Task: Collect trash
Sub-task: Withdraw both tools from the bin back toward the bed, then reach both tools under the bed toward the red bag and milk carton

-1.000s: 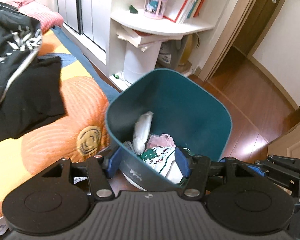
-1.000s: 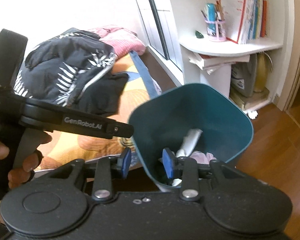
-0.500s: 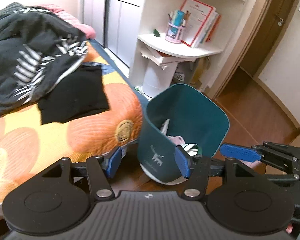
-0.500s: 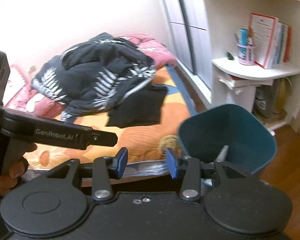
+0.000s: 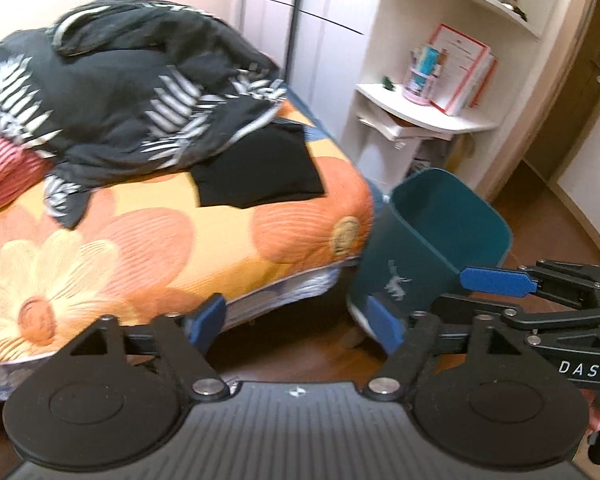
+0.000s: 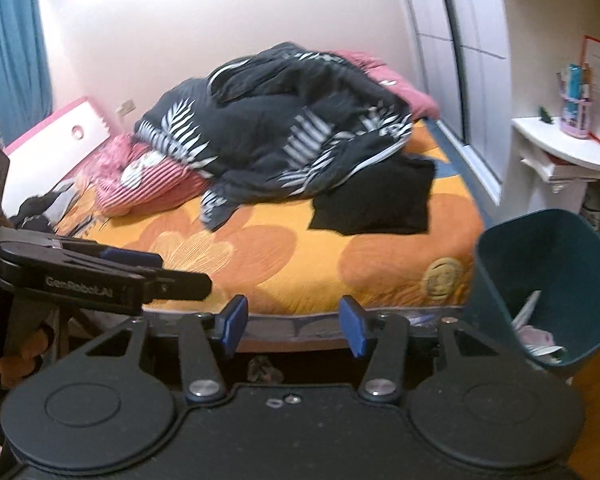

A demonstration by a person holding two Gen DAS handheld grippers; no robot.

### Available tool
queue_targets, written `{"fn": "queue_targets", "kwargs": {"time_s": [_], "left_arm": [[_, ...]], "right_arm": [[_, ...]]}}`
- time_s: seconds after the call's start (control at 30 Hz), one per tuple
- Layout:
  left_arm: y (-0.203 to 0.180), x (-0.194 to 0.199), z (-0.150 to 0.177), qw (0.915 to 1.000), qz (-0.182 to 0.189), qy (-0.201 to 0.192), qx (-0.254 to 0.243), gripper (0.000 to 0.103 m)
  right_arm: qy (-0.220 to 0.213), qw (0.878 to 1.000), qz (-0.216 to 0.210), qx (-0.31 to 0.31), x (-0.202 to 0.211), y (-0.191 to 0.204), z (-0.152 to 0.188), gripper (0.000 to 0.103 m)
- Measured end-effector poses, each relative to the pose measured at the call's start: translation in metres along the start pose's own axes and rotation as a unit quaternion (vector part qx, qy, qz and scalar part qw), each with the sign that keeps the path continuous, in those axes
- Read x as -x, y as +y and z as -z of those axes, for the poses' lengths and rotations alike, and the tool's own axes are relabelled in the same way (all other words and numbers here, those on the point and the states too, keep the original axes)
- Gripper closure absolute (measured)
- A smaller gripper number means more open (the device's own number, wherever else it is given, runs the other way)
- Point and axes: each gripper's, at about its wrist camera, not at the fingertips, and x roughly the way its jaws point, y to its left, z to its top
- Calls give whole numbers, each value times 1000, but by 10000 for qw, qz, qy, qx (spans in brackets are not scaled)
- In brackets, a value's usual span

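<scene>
Both claws are empty, their jaws opening. The left claw faces the bed's edge, with the teal bin at two o'clock on the floor, touching the bed corner. From the right claw, that bin holds what looks like crumpled trash at three o'clock.

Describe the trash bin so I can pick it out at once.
Find the bed with the orange flowered cover. At its foot corner, on the wood floor before the white shelf unit, stands the trash bin: dark teal, open-topped, with crumpled paper inside.
</scene>
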Motion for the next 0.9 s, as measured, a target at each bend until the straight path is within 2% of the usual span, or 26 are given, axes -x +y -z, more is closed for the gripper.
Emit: {"fn": "queue_targets", "kwargs": {"time_s": [0.23, 0.37, 0.5, 0.63, 0.73, 0.9], "left_arm": [[48, -2, 29, 9989, -312, 54, 347, 15], [85, -22, 47, 9963, -405, 368, 656, 14], [125, -52, 66, 9913, -652, 768, 850, 14], [162, -86, 87, 9838, -856, 1170, 1054, 14], [185, -113, 103, 9791, -956, 1481, 1014, 14], [216, -159, 126, 9729, -951, 1956, 786, 14]], "right_arm": [[392, 9987, -250, 196, -34, 30, 19, 51], [782, 9948, -458, 471, -68, 46, 35, 51], [1195, 9870, -610, 890, -112, 63, 58, 51], [1699, 9767, -668, 1130, -159, 72, 83, 51], [2052, 9657, -744, 1406, -193, 79, 100, 51], [2623, 9380, -944, 2062, -241, 90, 132, 51]]}}
